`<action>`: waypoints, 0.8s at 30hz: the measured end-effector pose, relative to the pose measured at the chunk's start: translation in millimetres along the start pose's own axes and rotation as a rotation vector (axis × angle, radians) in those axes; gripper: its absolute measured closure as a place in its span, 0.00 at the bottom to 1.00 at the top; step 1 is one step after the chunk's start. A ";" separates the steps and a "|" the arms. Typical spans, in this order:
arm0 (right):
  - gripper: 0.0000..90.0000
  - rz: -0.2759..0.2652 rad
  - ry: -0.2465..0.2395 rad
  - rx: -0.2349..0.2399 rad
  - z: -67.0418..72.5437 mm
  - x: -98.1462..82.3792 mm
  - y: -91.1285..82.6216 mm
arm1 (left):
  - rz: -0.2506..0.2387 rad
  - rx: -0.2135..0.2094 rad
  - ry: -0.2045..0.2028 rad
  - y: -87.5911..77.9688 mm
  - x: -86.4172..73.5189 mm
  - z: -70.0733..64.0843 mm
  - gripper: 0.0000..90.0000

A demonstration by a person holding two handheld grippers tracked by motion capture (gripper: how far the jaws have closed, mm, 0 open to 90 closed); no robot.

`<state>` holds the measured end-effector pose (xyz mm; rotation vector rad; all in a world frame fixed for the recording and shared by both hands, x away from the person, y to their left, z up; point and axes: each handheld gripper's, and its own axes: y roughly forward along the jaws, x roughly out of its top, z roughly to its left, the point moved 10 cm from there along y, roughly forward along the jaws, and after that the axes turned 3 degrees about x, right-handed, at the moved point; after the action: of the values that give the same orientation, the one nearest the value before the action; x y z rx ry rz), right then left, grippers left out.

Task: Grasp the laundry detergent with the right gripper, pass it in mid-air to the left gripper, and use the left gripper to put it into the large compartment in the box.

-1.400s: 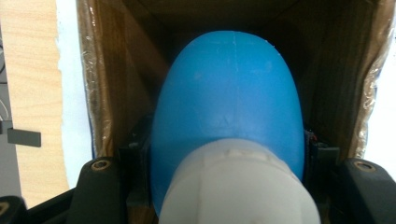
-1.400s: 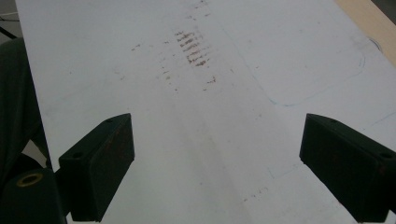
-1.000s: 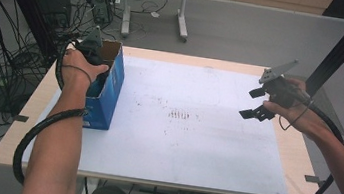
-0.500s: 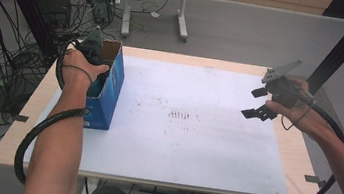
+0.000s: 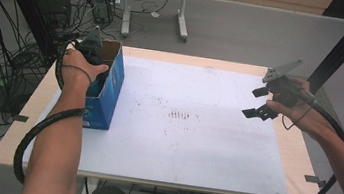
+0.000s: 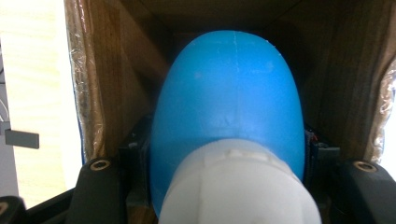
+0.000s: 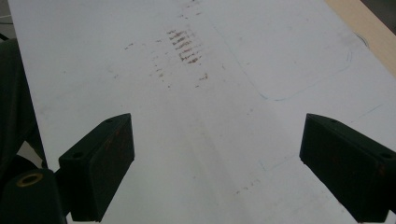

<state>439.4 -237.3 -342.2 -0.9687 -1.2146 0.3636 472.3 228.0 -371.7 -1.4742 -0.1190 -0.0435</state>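
High view: the left gripper [image 5: 95, 61] is seen sunk into the open top of the blue cardboard box [image 5: 108, 88], which stands at the left edge of the white sheet [image 5: 196, 130] on the table [image 5: 298, 159]; against the two earlier pictures nothing is found to have shifted, neither the box, nor the left hand [image 5: 79, 67], nor the right gripper [image 5: 262, 103], which is held above the sheet's right side, well apart from the box, with its jaws spread; the pause is judged to mean that the grip inside the box is settled and that a lift is what comes next.

Left gripper view: a blue and white object [image 6: 229, 140], rounded and smooth, is shown clamped between the two black jaws, its blue dome pointing down into the box and its white part nearest the camera; the jaws are closed against its sides and appear to be held apart only by its width; the brown inner walls of the box [image 6: 116, 79] are seen close on both sides, so a straight pull upward is judged necessary if the object is not to catch on them.

Right gripper view: the jaws are seen wide apart with nothing between them; the white sheet [image 7: 224, 107], marked with faint brown smudges [image 7: 187, 46], lies below.
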 end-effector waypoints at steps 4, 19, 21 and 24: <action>0.11 0.000 -0.001 -0.001 -0.2 0.7 -0.6 | 0.000 0.000 0.000 0.0 -0.1 0.1 0.41; 0.11 0.004 -0.004 -0.005 -0.5 1.7 -1.9 | -0.002 0.000 0.000 0.1 0.3 0.1 0.41; 0.11 0.004 -0.003 -0.004 -0.3 1.9 -1.8 | -0.003 0.000 -0.001 0.2 0.4 0.2 0.41; 0.11 0.004 -0.003 -0.005 -0.6 1.8 -1.7 | -0.003 0.000 -0.001 0.2 0.3 0.3 0.41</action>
<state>440.1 -237.3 -339.8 -0.9755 -1.2165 0.3657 472.6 228.3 -371.8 -1.4746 -0.1216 -0.0451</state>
